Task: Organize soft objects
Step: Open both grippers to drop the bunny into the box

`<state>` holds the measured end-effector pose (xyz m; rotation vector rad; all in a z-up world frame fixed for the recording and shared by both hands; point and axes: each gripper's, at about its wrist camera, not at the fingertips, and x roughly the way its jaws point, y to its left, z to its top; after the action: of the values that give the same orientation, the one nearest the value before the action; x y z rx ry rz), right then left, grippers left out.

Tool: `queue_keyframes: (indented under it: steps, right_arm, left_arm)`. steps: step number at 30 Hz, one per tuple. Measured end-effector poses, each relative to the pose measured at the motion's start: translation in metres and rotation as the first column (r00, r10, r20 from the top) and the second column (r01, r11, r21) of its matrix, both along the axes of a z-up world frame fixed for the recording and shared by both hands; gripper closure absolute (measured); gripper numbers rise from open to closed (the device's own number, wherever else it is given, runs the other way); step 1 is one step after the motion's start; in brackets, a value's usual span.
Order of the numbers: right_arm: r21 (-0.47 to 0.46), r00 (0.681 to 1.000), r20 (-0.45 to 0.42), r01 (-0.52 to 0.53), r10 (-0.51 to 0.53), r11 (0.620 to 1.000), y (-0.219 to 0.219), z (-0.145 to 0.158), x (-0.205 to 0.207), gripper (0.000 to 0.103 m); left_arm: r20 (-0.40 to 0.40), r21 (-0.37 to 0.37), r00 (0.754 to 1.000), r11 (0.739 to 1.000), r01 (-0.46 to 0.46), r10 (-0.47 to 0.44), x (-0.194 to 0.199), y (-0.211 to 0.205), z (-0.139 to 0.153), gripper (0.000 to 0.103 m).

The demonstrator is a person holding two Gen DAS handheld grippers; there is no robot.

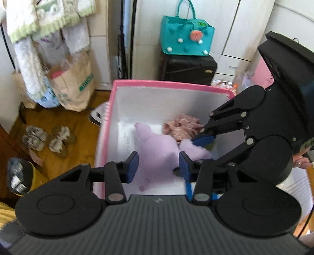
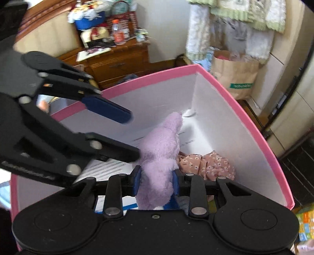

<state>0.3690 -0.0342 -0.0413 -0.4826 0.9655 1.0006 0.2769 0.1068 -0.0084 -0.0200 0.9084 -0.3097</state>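
One purple plush toy (image 2: 161,153); fuzzy lilac pile, long soft body with limbs or ears sticking out, no face legible; lies inside the pink-rimmed box (image 2: 255,125), stretched across the white floor from the near side toward the far corner; one pink floral cloth (image 2: 208,162) bunched just beside it, touching its flank, also in the box; so two soft things in one box.

Right gripper (image 2: 156,181) reaches down into the box; two blue pads sit against either side of the plush's near end, fur bulging between them, jaws narrow and closed on the toy. Left gripper (image 1: 158,166) hovers over the box too; jaws partly open, wider than the right's; in its own view the plush (image 1: 157,151) shows in the gap, but neither pad clearly presses it; in the right wrist view its fingers (image 2: 109,111) hang above the toy, apart from it; nothing held.

Box walls white inside, pink rim; some printed paper on the floor of the box under the grippers.

Outside: two pairs of shoes (image 1: 49,140) on wood floor; one paper bag (image 1: 72,86); one teal tote (image 1: 186,37) on one black suitcase (image 1: 188,68); one wooden dresser (image 2: 117,60) with clutter on top; towels and knitwear hanging (image 1: 45,17); part of a hand (image 1: 301,160) at the right edge.
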Motion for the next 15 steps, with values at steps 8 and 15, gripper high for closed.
queue_keyframes:
  steps: [8, 15]
  right_arm:
    - [0.0, 0.963, -0.107, 0.248, -0.247, 0.969, -0.004, -0.009, 0.034, 0.067]
    - [0.039, 0.911, -0.274, 0.33, -0.308, 0.943, -0.002, -0.019, 0.043, 0.066]
  left_arm:
    - [0.034, 0.039, 0.999, 0.999, -0.007, 0.005, -0.004, 0.01, 0.007, 0.06]
    - [0.037, 0.062, 0.999, 0.998, 0.001, -0.004, -0.008, 0.005, 0.004, 0.06]
